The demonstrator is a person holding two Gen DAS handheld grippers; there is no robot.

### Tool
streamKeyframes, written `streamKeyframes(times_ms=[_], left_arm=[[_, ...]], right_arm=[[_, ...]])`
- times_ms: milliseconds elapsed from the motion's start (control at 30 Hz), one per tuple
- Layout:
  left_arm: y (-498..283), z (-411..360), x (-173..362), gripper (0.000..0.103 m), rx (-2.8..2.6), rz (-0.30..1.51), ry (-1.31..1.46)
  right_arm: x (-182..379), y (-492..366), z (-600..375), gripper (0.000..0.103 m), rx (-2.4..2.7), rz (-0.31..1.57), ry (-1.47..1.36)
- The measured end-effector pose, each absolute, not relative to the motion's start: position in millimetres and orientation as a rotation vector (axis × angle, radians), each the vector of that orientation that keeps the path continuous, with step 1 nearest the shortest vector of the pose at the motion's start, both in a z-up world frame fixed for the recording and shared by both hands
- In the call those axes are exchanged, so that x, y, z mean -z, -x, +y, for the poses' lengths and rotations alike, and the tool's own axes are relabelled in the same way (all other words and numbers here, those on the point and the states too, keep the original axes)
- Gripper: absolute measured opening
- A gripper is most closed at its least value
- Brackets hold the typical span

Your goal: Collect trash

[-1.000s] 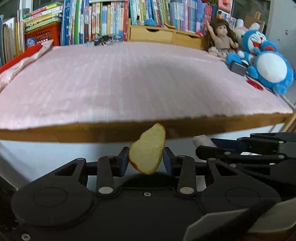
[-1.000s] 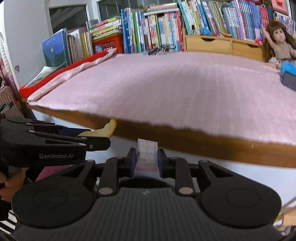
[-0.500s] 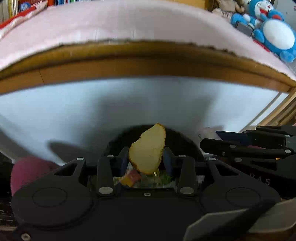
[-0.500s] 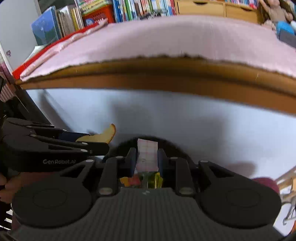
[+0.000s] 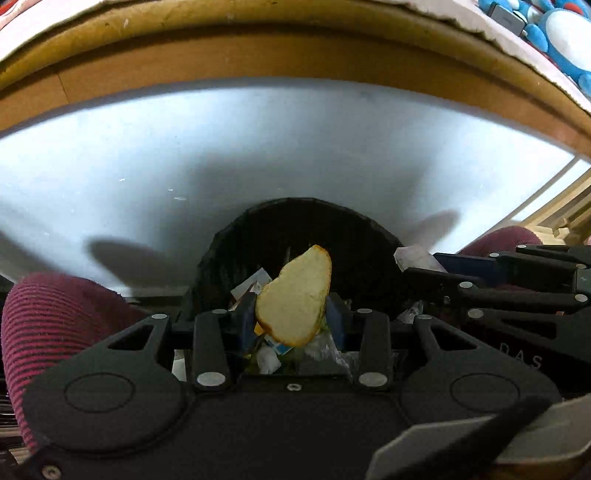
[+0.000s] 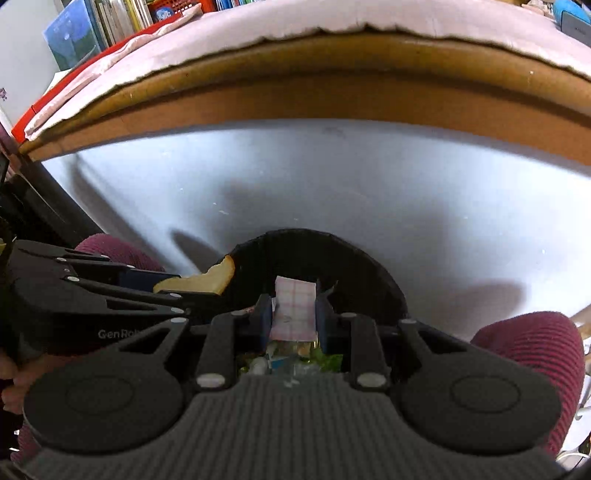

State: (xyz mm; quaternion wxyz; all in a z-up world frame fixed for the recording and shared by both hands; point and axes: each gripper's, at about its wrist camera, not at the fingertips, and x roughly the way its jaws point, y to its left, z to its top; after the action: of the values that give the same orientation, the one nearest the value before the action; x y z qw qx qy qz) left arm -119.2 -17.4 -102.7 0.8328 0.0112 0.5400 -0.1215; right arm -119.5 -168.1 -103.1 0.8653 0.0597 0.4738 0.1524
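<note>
My left gripper (image 5: 293, 314) is shut on a pale yellow slice of bread (image 5: 295, 295), held upright over a black trash bin (image 5: 258, 229) with several wrappers inside. My right gripper (image 6: 293, 319) is shut on a folded pink checked paper (image 6: 294, 312) above the same black trash bin (image 6: 365, 266). In the right wrist view the left gripper (image 6: 199, 284) with the bread (image 6: 207, 280) reaches in from the left. In the left wrist view the right gripper (image 5: 424, 264) and its paper (image 5: 413, 256) come in from the right.
A white panel (image 5: 184, 155) below a wooden table edge (image 5: 258, 48) stands behind the bin. The person's knees in maroon ribbed trousers (image 5: 48, 321) (image 6: 532, 343) flank the bin. Blue plush toys (image 5: 561, 33) and books (image 6: 74, 37) sit on the pink-covered table.
Both grippers have dropped from table height and tilted down over the trash bin, which now fills more of the view. Each still holds its item.
</note>
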Motion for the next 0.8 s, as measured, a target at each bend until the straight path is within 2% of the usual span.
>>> streamKeyframes(times_ms=[133, 267, 400, 800], left_arm=[[115.7, -23.7, 105.7, 0.038, 0.258, 1.158, -0.026], [116.2, -24.9, 107.2, 0.04, 0.258, 1.163, -0.029], [115.8, -25.1, 108.0, 0.043, 0.249, 1.163, -0.033], [115.5, -19.5, 109.6, 0.069, 0.225, 1.178, -0.025]], right_arm=[[105.0, 118.4, -165.8, 0.033, -0.321, 1.001, -0.128], [105.0, 118.5, -166.2, 0.051, -0.321, 1.004, -0.131], [105.5, 117.0, -167.3, 0.055, -0.31, 1.005, -0.134], [107.4, 122.3, -179.0, 0.073, -0.31, 0.988, -0.167]])
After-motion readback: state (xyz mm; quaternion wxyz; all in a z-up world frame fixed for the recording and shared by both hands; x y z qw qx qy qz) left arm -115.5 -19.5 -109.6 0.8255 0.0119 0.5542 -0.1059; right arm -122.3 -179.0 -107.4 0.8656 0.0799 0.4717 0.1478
